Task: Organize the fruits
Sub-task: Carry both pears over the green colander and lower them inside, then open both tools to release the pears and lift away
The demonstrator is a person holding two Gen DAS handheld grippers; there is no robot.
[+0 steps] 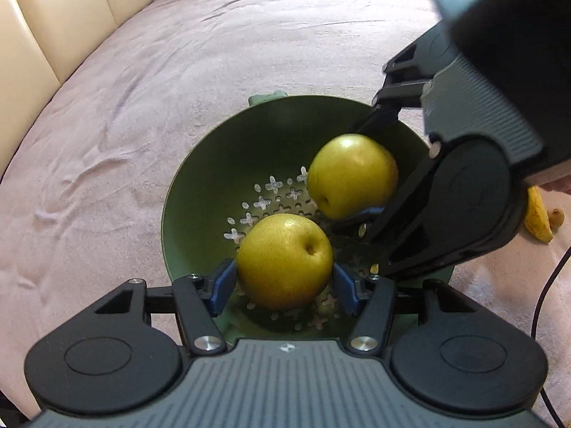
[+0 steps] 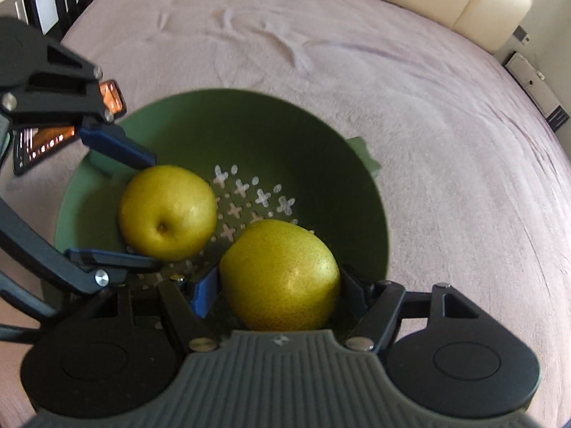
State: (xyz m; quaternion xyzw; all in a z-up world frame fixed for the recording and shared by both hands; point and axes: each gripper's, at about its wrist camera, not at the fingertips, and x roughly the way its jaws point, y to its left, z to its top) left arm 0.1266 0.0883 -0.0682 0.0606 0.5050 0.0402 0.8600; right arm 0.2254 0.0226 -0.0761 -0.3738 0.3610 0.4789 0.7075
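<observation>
A green colander sits on the pink blanket; it also shows in the right wrist view. My left gripper is shut on a yellow-green pear low inside the colander. My right gripper is shut on a second yellow-green pear inside the colander. In the left wrist view the right gripper holds its pear above the perforated bottom. In the right wrist view the left gripper grips its pear.
A banana and a small brownish fruit lie on the blanket right of the colander. A black cable runs at the right. Cream cushions line the bed's edge. A dark device with orange glow lies left of the colander.
</observation>
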